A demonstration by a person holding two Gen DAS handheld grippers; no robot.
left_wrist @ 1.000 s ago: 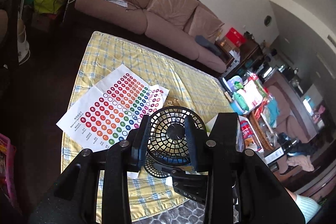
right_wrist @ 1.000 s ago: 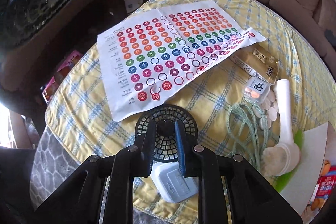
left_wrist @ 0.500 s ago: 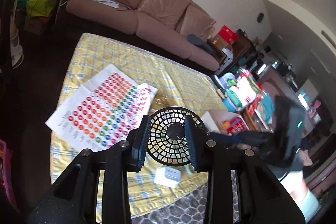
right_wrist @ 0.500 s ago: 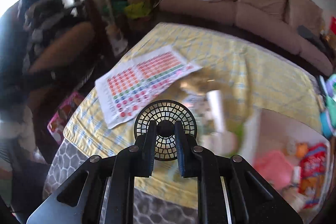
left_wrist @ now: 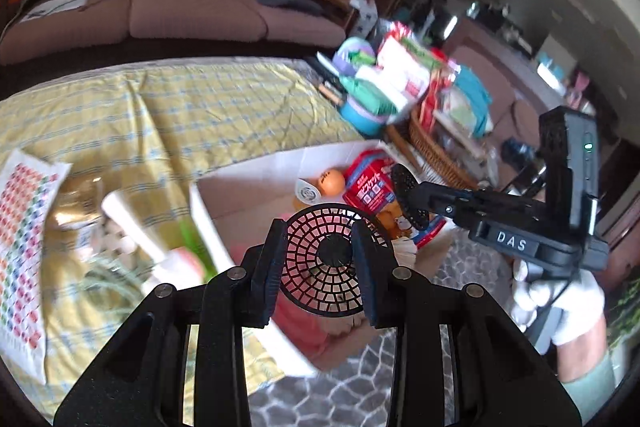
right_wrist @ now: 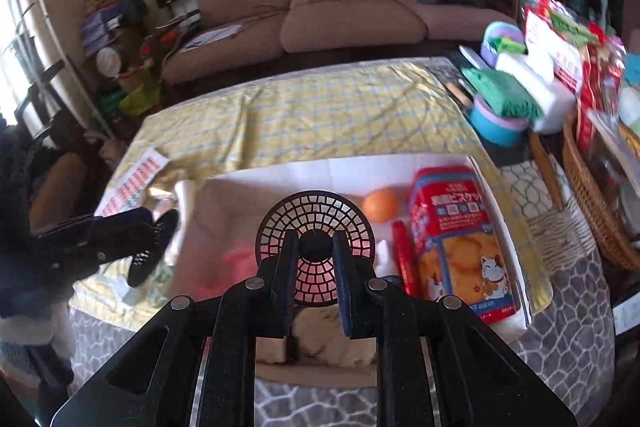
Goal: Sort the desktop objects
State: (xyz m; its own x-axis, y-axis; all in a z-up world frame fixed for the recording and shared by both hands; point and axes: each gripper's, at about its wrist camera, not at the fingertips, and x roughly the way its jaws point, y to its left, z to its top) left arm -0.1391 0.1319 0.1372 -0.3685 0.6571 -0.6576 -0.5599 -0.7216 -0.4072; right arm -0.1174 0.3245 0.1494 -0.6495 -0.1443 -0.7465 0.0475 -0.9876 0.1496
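My left gripper is shut on the hub of a round black fan grille, held above the open cardboard box. My right gripper is shut on a second, smaller black grille, also over the box. In the left wrist view the right gripper comes in from the right with its grille edge-on. The left gripper shows at the left edge of the right wrist view. Inside the box lie a biscuit packet, an orange ball and something pink.
A coloured sticker sheet, a white scoop and green cord lie blurred on the yellow checked cloth left of the box. A wicker basket and stacked packets stand to the right. A sofa runs behind. A gloved hand holds the right gripper.
Both grippers have swung right, from above the sticker sheet to above the box, each carrying its grille. The white fan body stayed behind on the cloth.
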